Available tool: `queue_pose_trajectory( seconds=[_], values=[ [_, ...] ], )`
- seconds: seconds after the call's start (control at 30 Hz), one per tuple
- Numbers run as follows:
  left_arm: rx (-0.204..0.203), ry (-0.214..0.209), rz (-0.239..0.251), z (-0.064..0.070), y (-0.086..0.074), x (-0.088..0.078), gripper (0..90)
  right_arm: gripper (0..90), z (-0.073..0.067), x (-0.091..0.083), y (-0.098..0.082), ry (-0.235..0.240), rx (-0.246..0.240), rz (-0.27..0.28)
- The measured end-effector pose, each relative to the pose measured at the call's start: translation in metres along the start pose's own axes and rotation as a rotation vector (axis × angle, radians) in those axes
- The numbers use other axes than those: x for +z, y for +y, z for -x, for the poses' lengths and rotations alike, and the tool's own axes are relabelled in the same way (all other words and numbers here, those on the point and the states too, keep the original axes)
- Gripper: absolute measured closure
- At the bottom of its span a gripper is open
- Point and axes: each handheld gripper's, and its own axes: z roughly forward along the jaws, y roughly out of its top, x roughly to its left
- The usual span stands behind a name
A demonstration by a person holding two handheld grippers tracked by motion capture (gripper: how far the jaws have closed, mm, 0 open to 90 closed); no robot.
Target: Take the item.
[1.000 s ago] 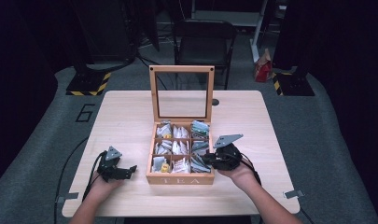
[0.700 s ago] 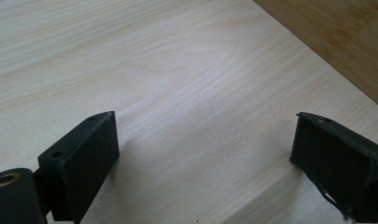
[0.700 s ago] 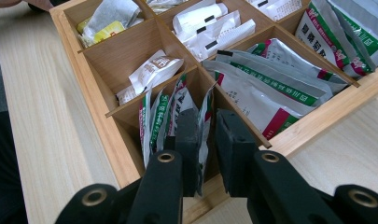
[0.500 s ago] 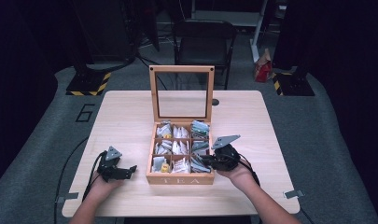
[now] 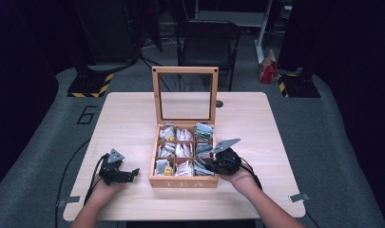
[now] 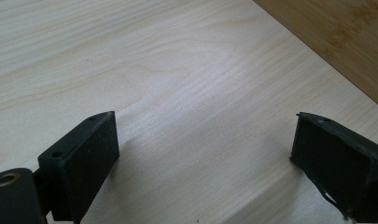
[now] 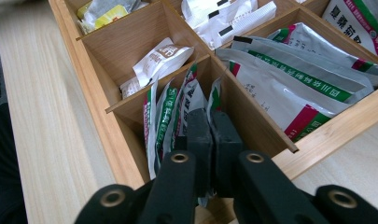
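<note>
A wooden tea box sits at the middle of the table, a little toward the person's edge, with "TEA" lettered on its front wall. Its glass-paned lid stands upright at the box's 12 o'clock side. Inside, dividers cut the box into a grid of small compartments, each holding sachets.

At the box's 4 o'clock corner, the right gripper reaches into the front right compartment, with the right hand behind it at 5 o'clock. In the right gripper view, the gripper has its two black jaws pressed nearly together among a bunch of upright green-and-white sachets. One sachet edge seems to sit between the jaws, but whether it is truly pinched I cannot tell. In that view, the compartment at 2 o'clock of the jaws holds larger flat silver sachets with green and red bands, and the one at 11 o'clock holds a white sachet.

The left gripper rests on the table at the box's 9 o'clock, near it but apart, held by the left hand. In the left gripper view, its jaws stand wide apart with nothing between them, only bare tabletop, and the wooden box wall runs across at 2 o'clock.

A dark chair stands on the floor beyond the table at 12 o'clock.
</note>
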Motion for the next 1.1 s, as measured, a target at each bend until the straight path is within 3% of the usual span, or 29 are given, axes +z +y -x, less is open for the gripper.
queue_pose_trajectory(
  seconds=[0.7, 1.1],
  values=[
    [0.000, 0.000, 0.000, 0.000, 0.000, 0.000, 7.0, 90.0, -0.002, -0.001, 0.001, -0.002, -0.005, 0.001],
    [0.001, -0.001, 0.000, 0.000, 0.000, 0.000, 7.0, 90.0, -0.004, -0.017, 0.013, 0.004, -0.026, 0.026]
  ],
)
